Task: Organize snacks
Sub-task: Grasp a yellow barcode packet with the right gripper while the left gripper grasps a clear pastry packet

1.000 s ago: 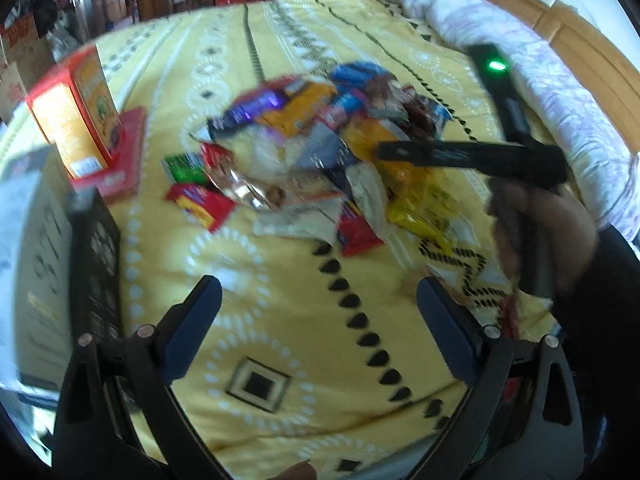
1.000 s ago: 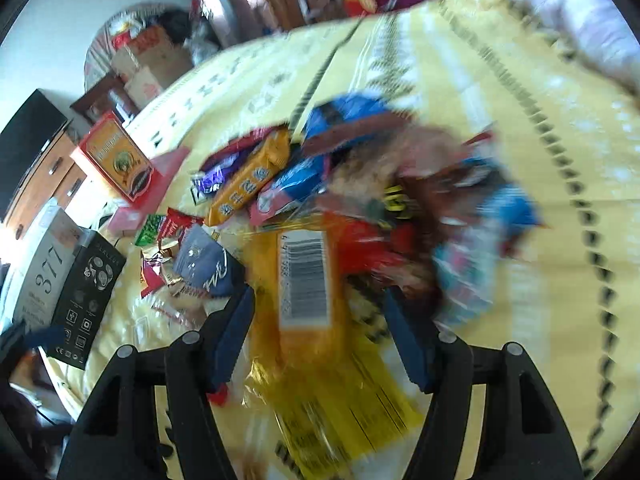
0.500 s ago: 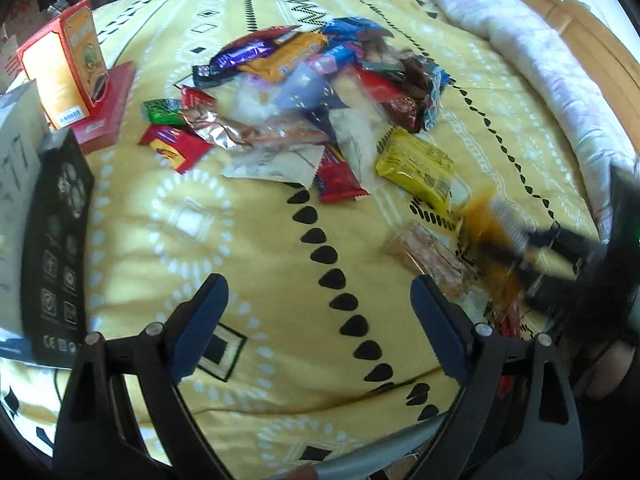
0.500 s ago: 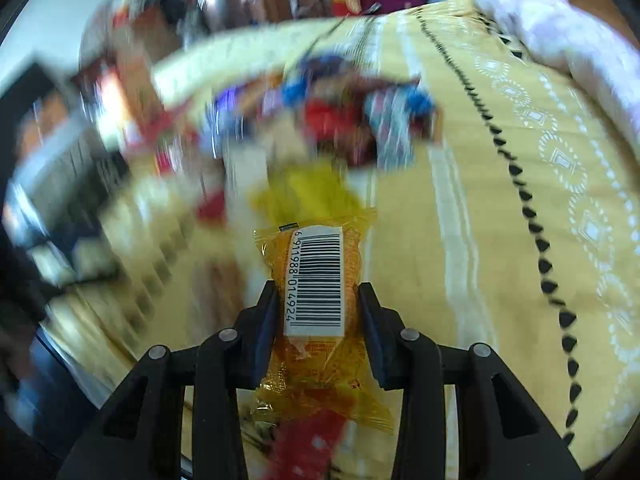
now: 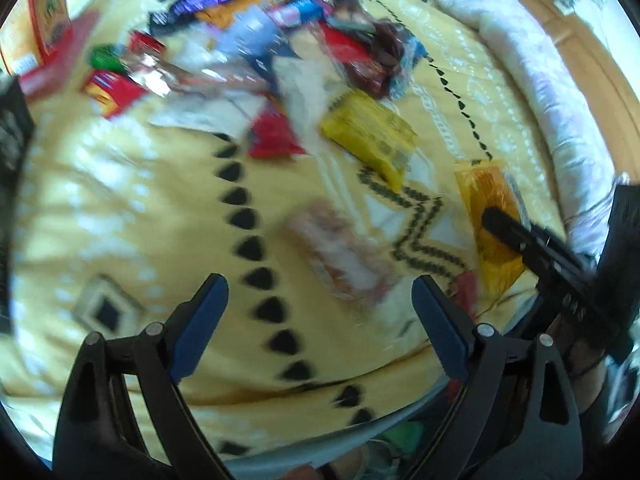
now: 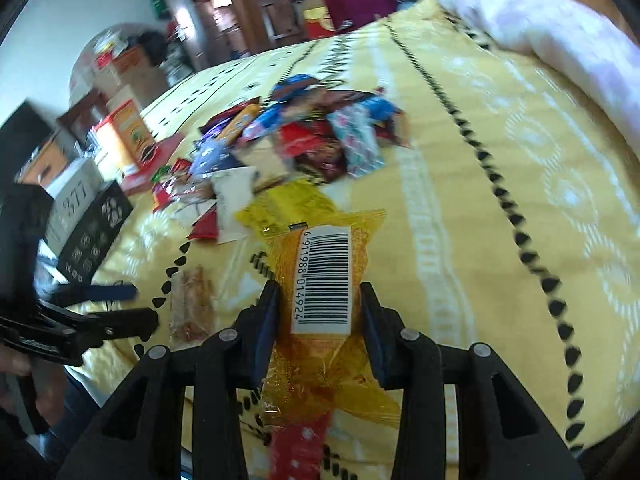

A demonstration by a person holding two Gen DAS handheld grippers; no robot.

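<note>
My right gripper (image 6: 319,312) is clenched on an orange snack packet (image 6: 324,276) — its blue pads press both long sides, and the barcode label faces up between them; its jaws have just been closing, with the packet between them. The packet is held above the yellow bedspread (image 6: 460,184), its far end over a flat yellow packet (image 6: 288,204) that lies on the cloth. Beyond that sits the heap of mixed snacks (image 6: 320,136), well apart from my grip. A clear-wrapped bar (image 6: 190,300) lies alone on the bedspread to the left of the held packet, and beside it my left gripper (image 5: 320,308) hangs released, jaws spread wide with nothing between them, only patterned cloth below. In the left wrist view the same bar (image 5: 340,248) appears just ahead of the open pads, though blur makes its wrapper hard to read — probably a biscuit or cereal bar. An orange carton (image 6: 128,132) and a black box (image 6: 94,236) stand at the far left edge of the bed.
</note>
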